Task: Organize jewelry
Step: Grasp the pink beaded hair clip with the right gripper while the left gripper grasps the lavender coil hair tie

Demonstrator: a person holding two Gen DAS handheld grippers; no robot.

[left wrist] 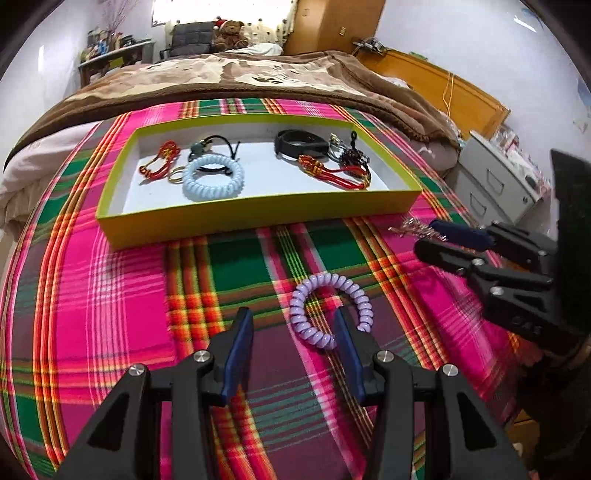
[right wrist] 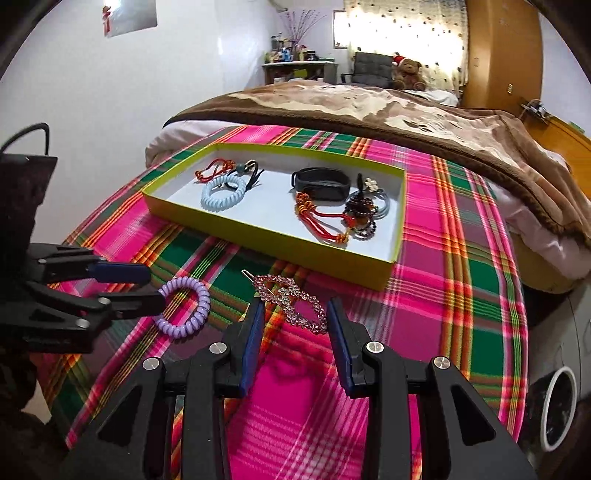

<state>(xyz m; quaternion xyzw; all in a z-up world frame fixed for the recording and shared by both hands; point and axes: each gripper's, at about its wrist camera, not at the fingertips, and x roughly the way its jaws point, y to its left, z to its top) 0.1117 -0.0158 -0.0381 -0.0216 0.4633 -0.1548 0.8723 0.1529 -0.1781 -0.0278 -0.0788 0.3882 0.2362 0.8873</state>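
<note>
the left tool (left wrist: 293, 326) is low over the plaid cloth (left wrist: 110, 280) with its two blue pads spread apart, gripping nothing. one pad (left wrist: 345, 347) sits inside the ring of the purple coil hair tie (left wrist: 327, 310), and the other pad is off to the side of it. the tie lies flat on the cloth. in the right wrist view the same purple tie (right wrist: 183, 307) shows by the tips of the left tool. the right tool (right wrist: 295, 317) is spread wide too and has nothing in its grip. right at its tips lies a sparkly pink hair clip (right wrist: 293, 302), flat on the cloth, between the two pads. a bit farther on sits the yellow-green tray (left wrist: 258, 218) with a white floor. on one side of it are a pale blue coil hair tie (left wrist: 213, 177), a red cord bracelet (left wrist: 159, 162) and a black hair tie with a little green charm (left wrist: 210, 147). on the other side are a black wrist band (left wrist: 299, 146), a red knotted cord (left wrist: 332, 173) and a dark bead bracelet (right wrist: 360, 212), packed close and partly on top of each other. past the tray a brown blanket (left wrist: 258, 77) covers the bed. far at the back a teddy bear (left wrist: 229, 35) in a red hat sits by a grey chair (left wrist: 190, 37).
</note>
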